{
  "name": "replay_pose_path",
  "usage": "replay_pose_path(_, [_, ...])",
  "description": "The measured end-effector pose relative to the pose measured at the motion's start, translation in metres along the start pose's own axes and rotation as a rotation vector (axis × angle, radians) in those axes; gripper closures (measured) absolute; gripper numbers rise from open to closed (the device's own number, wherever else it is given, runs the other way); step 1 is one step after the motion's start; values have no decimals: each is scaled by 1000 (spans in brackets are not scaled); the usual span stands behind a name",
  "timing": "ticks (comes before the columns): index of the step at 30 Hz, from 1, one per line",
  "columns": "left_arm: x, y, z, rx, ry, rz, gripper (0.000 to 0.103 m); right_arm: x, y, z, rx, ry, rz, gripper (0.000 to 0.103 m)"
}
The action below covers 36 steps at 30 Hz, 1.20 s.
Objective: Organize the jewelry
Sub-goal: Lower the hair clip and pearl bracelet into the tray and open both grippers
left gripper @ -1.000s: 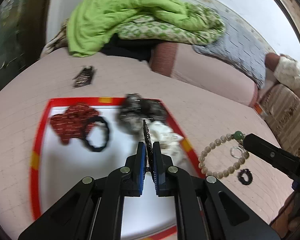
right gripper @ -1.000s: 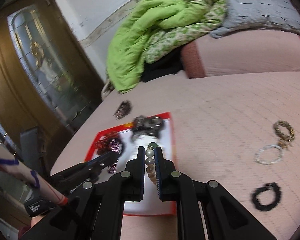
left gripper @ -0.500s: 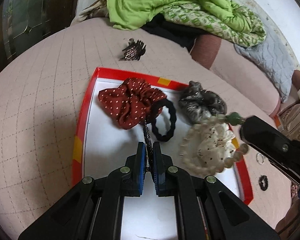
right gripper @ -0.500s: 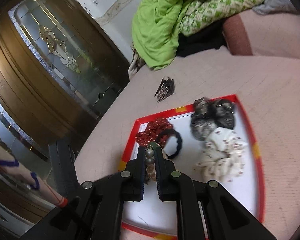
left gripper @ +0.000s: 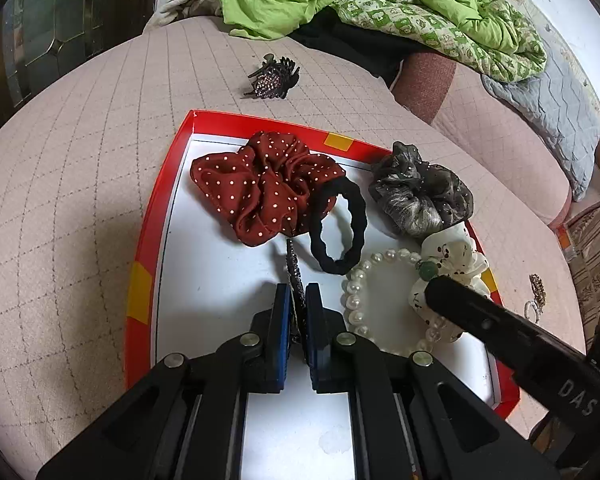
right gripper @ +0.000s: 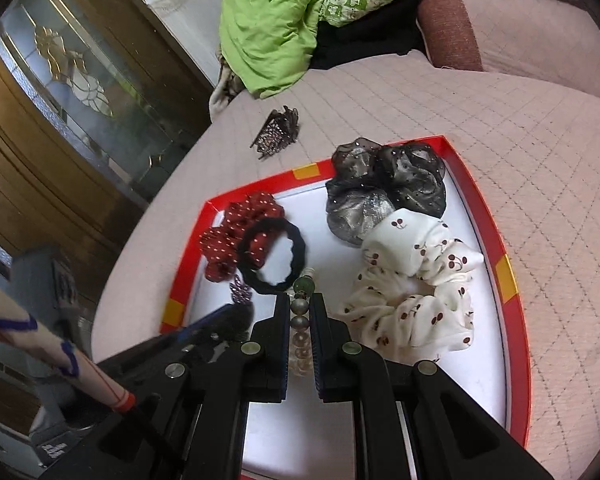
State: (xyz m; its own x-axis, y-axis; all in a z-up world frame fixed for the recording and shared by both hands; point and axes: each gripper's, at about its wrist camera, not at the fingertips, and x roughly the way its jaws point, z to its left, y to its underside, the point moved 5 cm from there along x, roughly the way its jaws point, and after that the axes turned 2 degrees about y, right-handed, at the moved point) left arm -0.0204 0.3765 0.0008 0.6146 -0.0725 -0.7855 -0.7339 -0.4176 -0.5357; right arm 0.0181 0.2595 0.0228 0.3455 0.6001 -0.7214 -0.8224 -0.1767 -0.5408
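Left gripper (left gripper: 298,300): pinching thin dark beaded strip (left gripper: 294,272), long axis pointing up-frame.
Right gripper (right gripper: 304,312): clamped on pearl bracelet (left gripper: 354,300) (lower right, above tray (left gripper: 144,280)).

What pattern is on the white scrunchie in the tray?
Small dark-red cherries on the white scrunchie; the right wrist view shows it best.

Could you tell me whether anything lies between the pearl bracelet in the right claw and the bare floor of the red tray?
Nothing visible does. The right claw is shut on the pearl bracelet over bare white tray floor, with the black hair tie and the cherry scrunchie either side.
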Motion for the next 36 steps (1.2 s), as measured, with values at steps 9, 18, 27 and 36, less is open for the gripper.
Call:
replay_pose_path(9, [2,-3,-3,-7,20,-12,96,11,4,-5,-6,32,31,91])
replay_pose_path(18, [0,-8,-5,-16,36,-26,91,3,2,-2,-32,22,20,91])
replay_pose_path(27, [-17,-17,-7,-38,49,-113,70,-18,-3,-4,-10,-5,-18,90])
replay_pose_path(36, [-38,-19,-43,31,85,-231,70,-70,3,-30,41,-27,-90,87])
